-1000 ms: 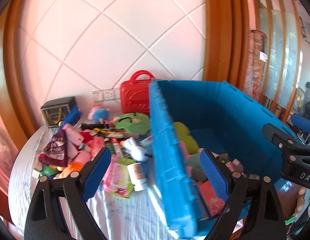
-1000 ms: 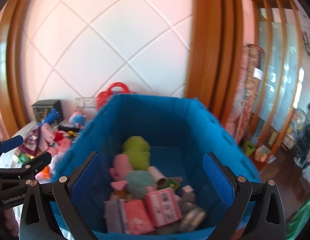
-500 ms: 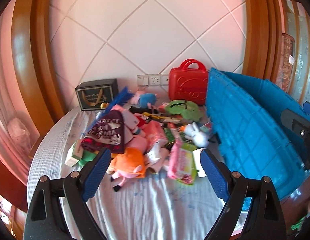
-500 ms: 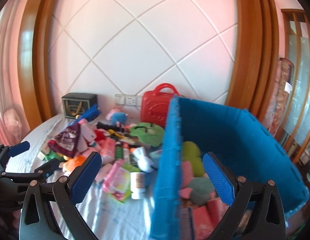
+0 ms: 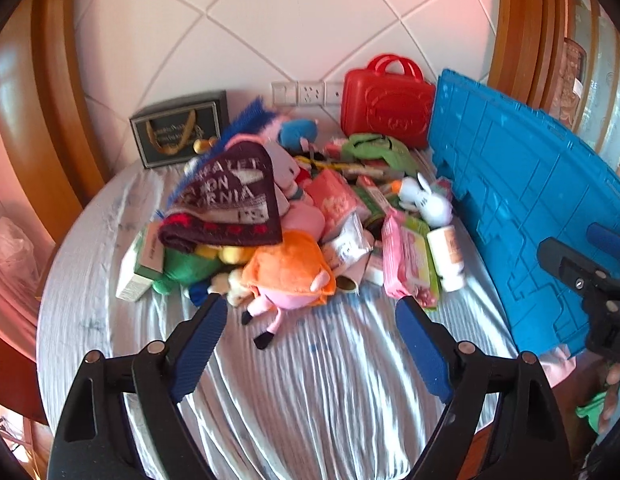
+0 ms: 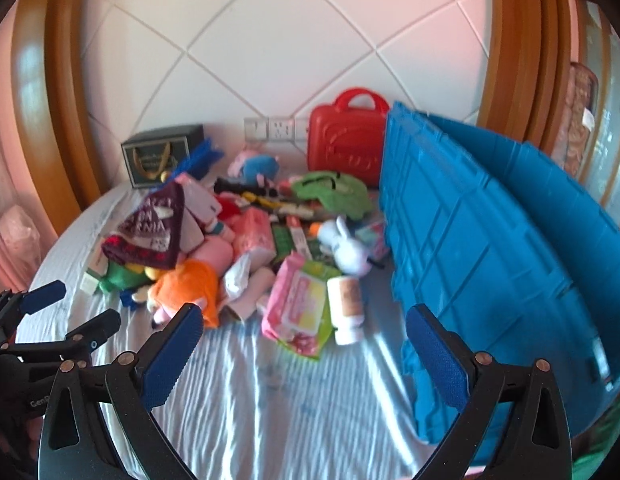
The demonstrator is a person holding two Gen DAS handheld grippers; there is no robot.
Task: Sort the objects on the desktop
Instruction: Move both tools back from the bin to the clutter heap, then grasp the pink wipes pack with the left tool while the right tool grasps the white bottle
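A pile of toys and packets lies on the cloth-covered round table [image 5: 310, 408]. In it are an orange plush [image 5: 288, 270], a maroon knitted hat [image 5: 230, 200], a white rabbit plush [image 5: 425, 200], a pink wipes pack [image 5: 405, 256] and a white bottle [image 5: 447, 252]. My left gripper [image 5: 310, 304] hovers just short of the orange plush, jaws wide but closing, nothing between them. My right gripper [image 6: 304, 312] stands open and empty in front of the wipes pack [image 6: 302, 300] and bottle [image 6: 345, 300]. A big blue crate [image 6: 489, 248] stands at the right.
A red toy case [image 5: 385, 104] and a black gift bag [image 5: 178, 132] stand against the tiled wall with sockets. Wooden frames flank the wall. The table's near edge lies below the grippers. Each gripper shows at the other view's side edge.
Both views have swung left from the blue crate's inside to the pile on the table and dropped lower. The crate now shows only its outer wall at the right.
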